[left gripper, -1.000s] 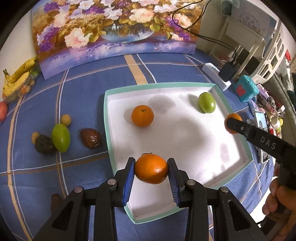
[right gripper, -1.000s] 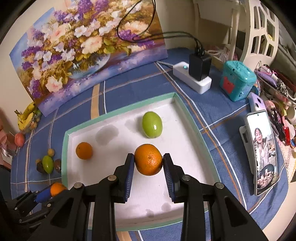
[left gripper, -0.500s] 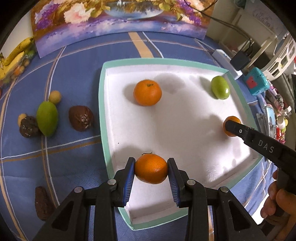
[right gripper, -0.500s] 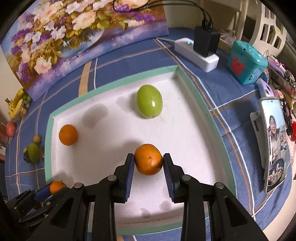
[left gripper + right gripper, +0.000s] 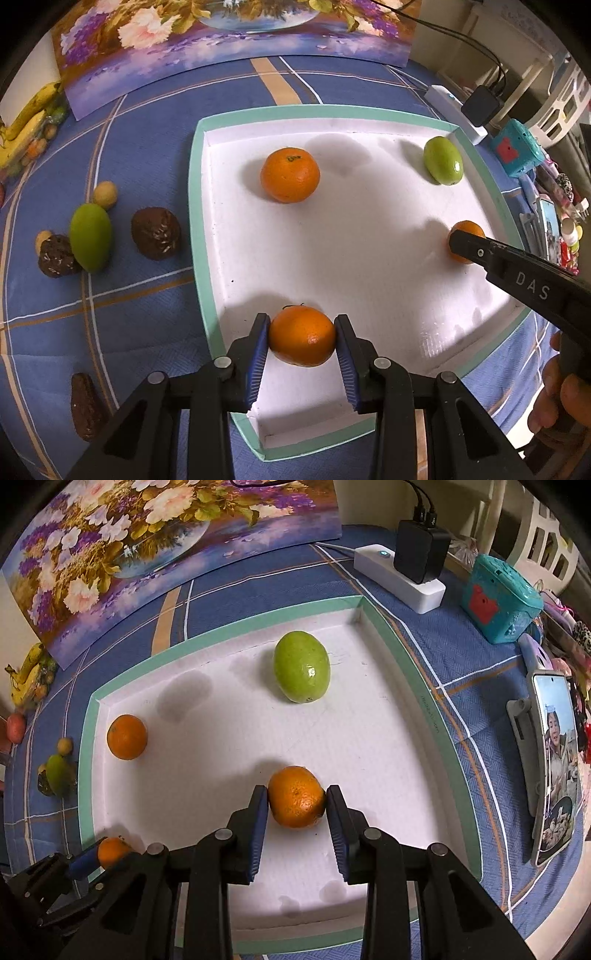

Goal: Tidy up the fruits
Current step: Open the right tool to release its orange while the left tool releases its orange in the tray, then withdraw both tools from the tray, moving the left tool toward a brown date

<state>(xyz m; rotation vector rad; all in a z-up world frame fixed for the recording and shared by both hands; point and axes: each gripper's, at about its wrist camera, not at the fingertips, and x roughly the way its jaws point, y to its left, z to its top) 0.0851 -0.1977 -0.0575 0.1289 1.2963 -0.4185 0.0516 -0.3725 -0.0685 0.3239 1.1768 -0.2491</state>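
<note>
left gripper pointing steeply down over the near-left corner of the white tray. blue pads clamped on both sides of an orange; stalk end faces up and away. orange sits low over the tray floor, whether it touches i cannot tell.

right gripper likewise steeply down, over the tray's near-right part. pads pressed on a second orange, held the same way; its shadow lies just beyond it on the white floor.

inside the tray, ahead of the left gripper: a loose orange, well apart from the jaws. ahead of the right gripper: a green fruit, oval, lying on its side near the far-right corner. both free, touching nothing else.

outside the tray, left of the left gripper, on the blue checked cloth: a green oval fruit touching a dark brown lumpy piece; another brown one just beside it; a small yellowish round fruit beyond; a long brown piece nearer, alone.

a hand on the right gripper's handle, seen from the left wrist.

far edge: flower painting propped upright. bananas far left. right of the right gripper: power strip with black plug, teal box, phone on a stand, screen lit.
</note>
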